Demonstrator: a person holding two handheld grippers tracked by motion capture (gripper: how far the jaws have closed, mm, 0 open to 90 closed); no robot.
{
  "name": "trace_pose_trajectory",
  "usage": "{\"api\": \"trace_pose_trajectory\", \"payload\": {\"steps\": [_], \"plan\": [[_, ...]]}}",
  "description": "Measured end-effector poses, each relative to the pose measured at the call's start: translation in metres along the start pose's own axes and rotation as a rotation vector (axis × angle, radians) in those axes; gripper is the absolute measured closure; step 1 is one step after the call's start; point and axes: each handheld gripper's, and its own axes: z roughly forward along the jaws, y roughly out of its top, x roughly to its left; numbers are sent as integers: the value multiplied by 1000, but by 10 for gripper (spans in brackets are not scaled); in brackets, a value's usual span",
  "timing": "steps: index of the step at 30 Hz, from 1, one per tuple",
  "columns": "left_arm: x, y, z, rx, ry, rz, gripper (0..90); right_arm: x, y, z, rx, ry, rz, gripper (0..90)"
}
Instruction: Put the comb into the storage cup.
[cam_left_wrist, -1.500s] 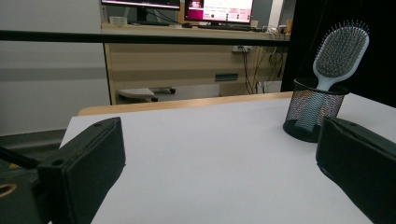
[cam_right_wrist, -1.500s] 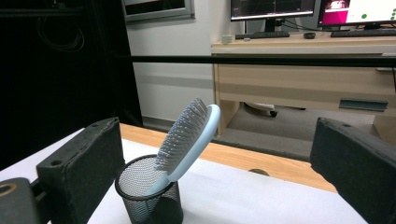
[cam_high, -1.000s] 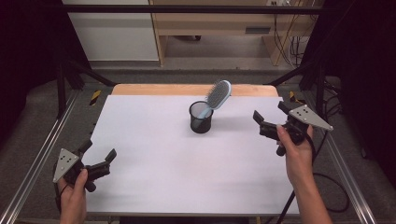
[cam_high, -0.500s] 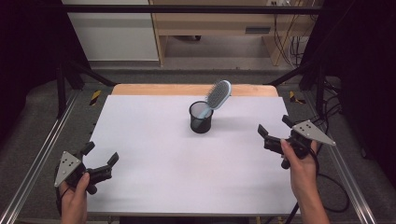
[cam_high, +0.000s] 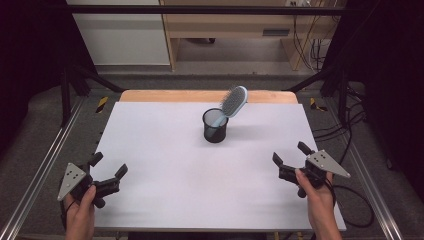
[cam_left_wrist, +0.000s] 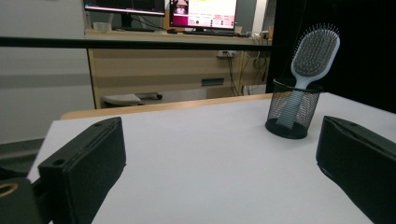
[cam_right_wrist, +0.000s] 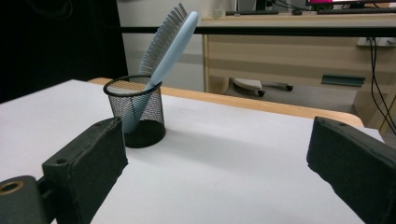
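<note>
A: The pale blue paddle hairbrush (cam_high: 233, 103) stood handle-down, leaning in the black mesh cup (cam_high: 215, 126) mid-table.

B: And the right gripper (cam_high: 289, 159)?

A: Drawn back toward the near edge, jaws spread, empty. The left gripper (cam_high: 107, 170) likewise: placement looked finished.

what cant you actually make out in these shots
- Lower end of the hairbrush handle: inside the mesh cup, blurred by its wire wall in all views.
- Text on the monitors: too small, cut by the top edge, left gripper view.
- Whatever lies beside the table: dark in the high view.
- Tips of the right gripper fingers: cut by the frame edges, right gripper view.
</note>
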Motion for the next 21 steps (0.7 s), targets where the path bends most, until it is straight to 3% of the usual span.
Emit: {"api": "trace_pose_trajectory", "payload": {"steps": [3, 9, 21], "plan": [[-1, 2, 1, -3, -2, 22, 17, 3, -4, 1, 13, 8, -27, 42], [-3, -4, 5, 8, -20, -2, 18, 13, -20, 5, 35, 52, 1, 41], [-8, -4, 5, 8, -26, 29, 19, 28, -36, 6, 50, 138, -51, 39]]}}
